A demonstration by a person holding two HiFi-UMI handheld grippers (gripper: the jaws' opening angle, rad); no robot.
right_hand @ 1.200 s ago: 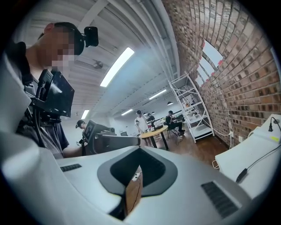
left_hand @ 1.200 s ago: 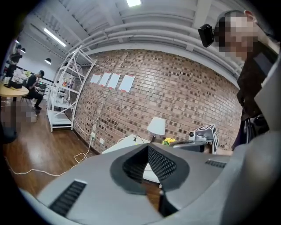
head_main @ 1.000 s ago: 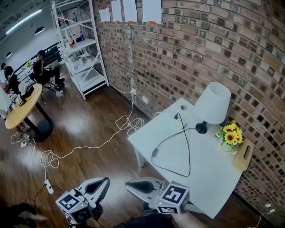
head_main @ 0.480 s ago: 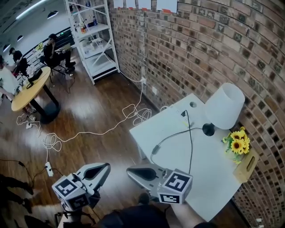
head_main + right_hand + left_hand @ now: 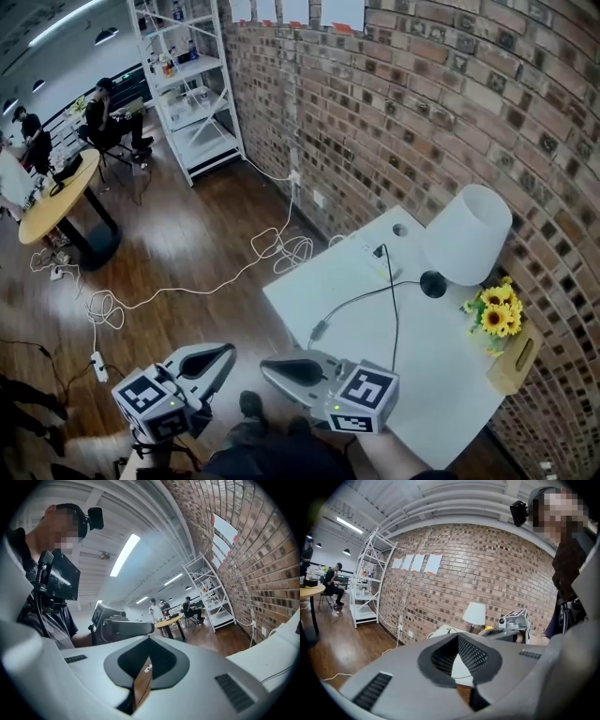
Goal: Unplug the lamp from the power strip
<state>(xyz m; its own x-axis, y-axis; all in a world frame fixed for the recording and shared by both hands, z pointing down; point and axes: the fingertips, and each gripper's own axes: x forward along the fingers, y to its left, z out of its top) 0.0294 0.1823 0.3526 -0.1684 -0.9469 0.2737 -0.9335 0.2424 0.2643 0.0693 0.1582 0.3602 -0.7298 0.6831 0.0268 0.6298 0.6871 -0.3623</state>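
Note:
In the head view a lamp [image 5: 466, 246] with a white shade stands on the white table [image 5: 441, 384]. Its black cable [image 5: 392, 309] loops across the tabletop to a black plug [image 5: 380, 250] near the far edge; the white power strip there is hard to make out. My left gripper [image 5: 223, 353] and right gripper [image 5: 270, 367] hover shut and empty over the floor, short of the table's near corner. The left gripper view looks along its shut gripper [image 5: 464, 677] at the lamp [image 5: 475, 613]. The right gripper [image 5: 143, 677] points away from the table.
Sunflowers [image 5: 494, 319] and a wooden box [image 5: 514, 358] sit by the brick wall [image 5: 450, 103]. A white cable [image 5: 187, 286] trails over the wood floor to a wall socket [image 5: 295, 176]. A white shelf [image 5: 187, 84] and a round table [image 5: 56, 197] with seated people stand far left.
The head view has swung a little, so the table sits slightly differently in the picture. Both grippers have drifted sideways at the bottom of the view, jaws still shut.

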